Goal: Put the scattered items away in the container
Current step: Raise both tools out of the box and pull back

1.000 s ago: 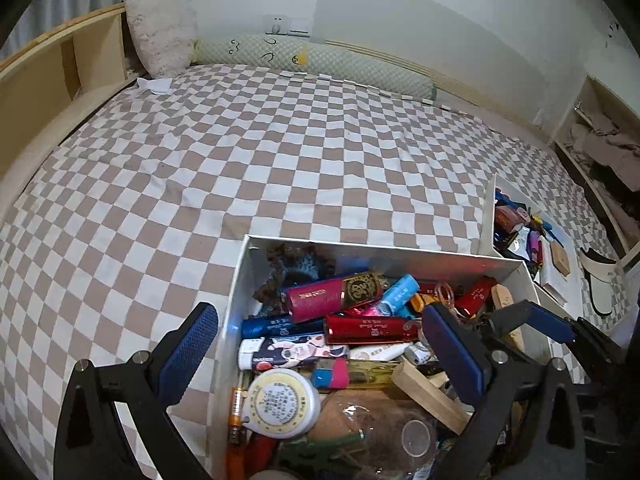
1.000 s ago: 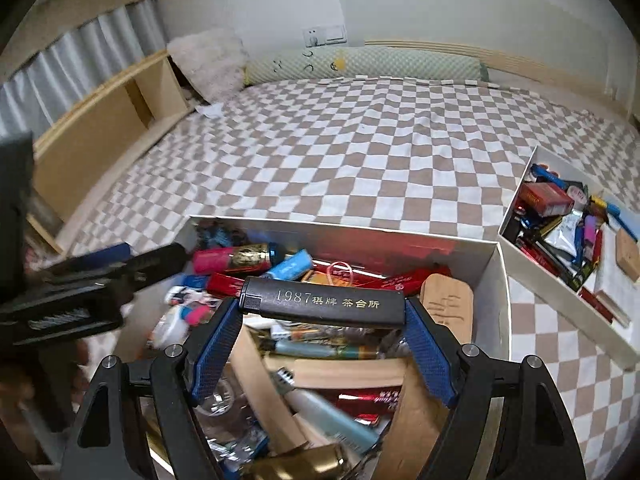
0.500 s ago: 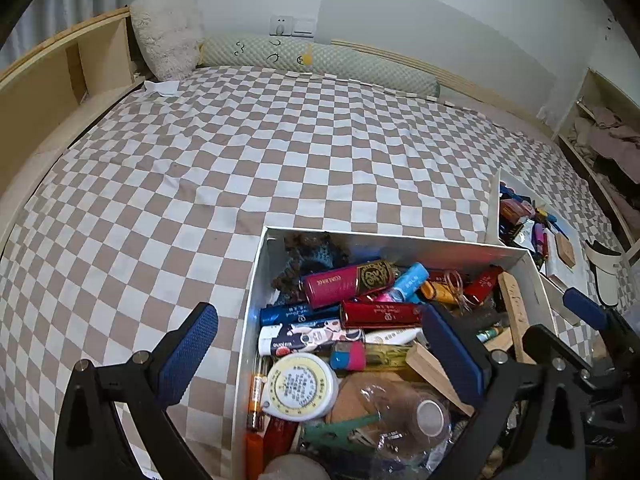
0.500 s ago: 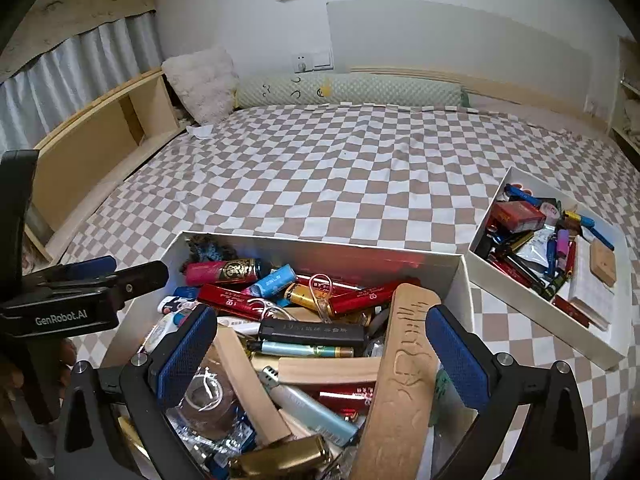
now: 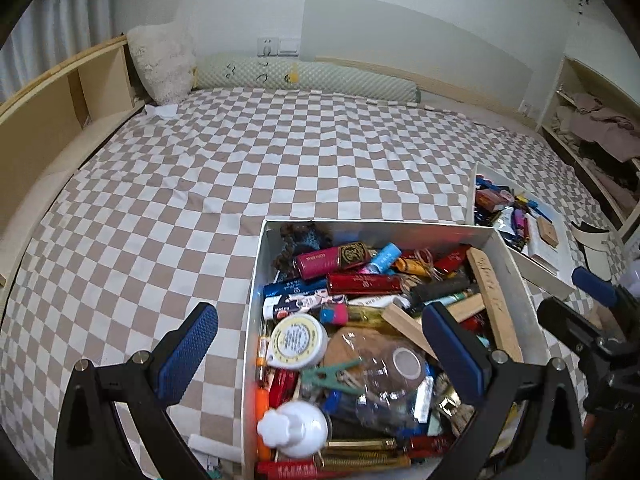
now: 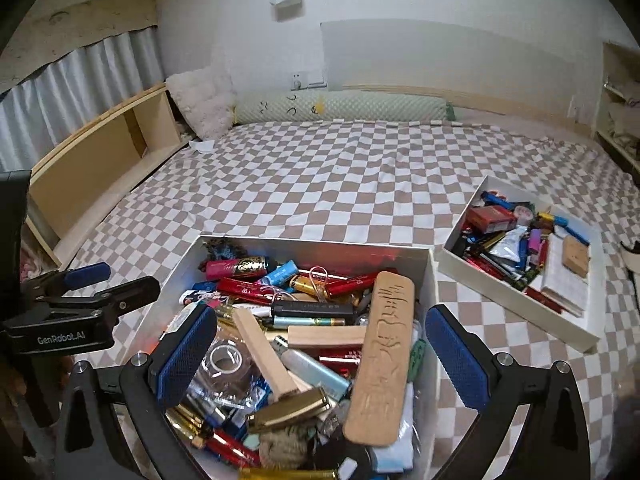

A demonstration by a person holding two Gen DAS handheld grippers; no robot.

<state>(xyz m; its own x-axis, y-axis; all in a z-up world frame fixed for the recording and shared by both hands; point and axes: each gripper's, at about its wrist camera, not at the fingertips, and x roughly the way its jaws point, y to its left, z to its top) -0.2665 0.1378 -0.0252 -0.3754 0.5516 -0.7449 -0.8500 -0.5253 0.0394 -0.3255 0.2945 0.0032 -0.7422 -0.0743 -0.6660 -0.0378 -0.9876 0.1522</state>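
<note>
Now black lighter (image 6: 313, 310) in box (image 6: 433, 280), beyond spread right fingers (image 6: 188, 356)

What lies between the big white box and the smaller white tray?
In the right wrist view, only a narrow strip of the brown-and-white checked bedsheet separates the big white box from the smaller white tray; nothing lies on it.

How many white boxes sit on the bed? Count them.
2: the near box under both grippers, crammed with items, and a far box to its right, also filled. None appear hidden.

Right claw (image 6: 322, 356) agape, empty, above crammed white box (image 6: 431, 276) on checkered bedsheet (image 6: 320, 176)
</note>
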